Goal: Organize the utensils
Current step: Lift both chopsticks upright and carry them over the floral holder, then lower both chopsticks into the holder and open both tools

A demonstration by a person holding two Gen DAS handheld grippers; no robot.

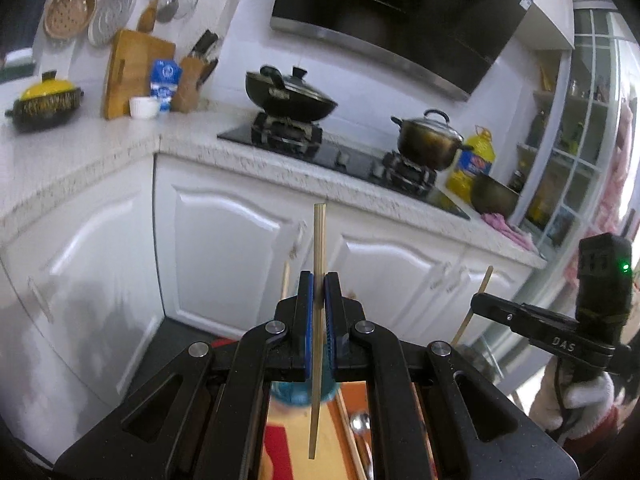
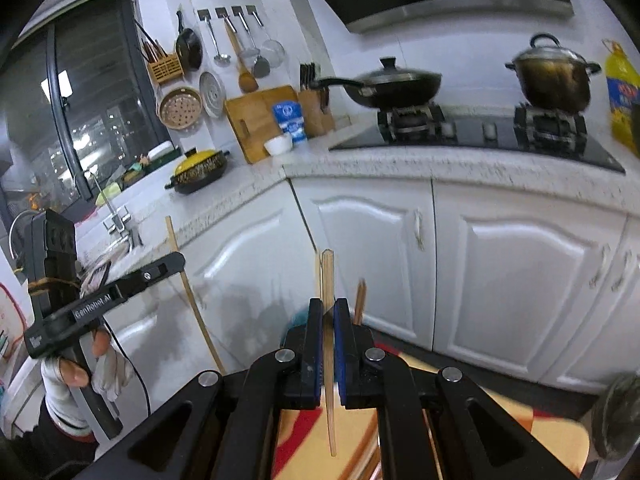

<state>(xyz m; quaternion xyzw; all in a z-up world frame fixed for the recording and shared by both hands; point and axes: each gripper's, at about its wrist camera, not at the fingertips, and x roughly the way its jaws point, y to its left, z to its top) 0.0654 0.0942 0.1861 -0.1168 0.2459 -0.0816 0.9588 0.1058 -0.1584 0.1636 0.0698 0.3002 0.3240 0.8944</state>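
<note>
My left gripper (image 1: 319, 280) is shut on a pale wooden chopstick (image 1: 319, 240) that stands upright between its blue pads and sticks out above and below them. My right gripper (image 2: 328, 306) is shut on another chopstick (image 2: 329, 276), also upright. Each gripper shows in the other's view: the right gripper (image 1: 478, 300) at the right edge with its chopstick (image 1: 476, 304), the left gripper (image 2: 178, 258) at the left with its chopstick (image 2: 188, 288). Below the left gripper lie a blue cup (image 1: 296, 394), a metal spoon (image 1: 360, 422) and more chopsticks on an orange surface. More chopsticks (image 2: 361, 300) stand just right of the right gripper.
White cabinets (image 1: 224, 248) run under a speckled counter (image 1: 100, 152). On the hob stand a black wok (image 1: 288, 96) and a lidded steel pot (image 1: 430, 138), with a yellow oil bottle (image 1: 474, 164) beside. A gloved hand (image 2: 104, 372) holds the left gripper. A utensil holder (image 2: 164, 66) hangs on the wall.
</note>
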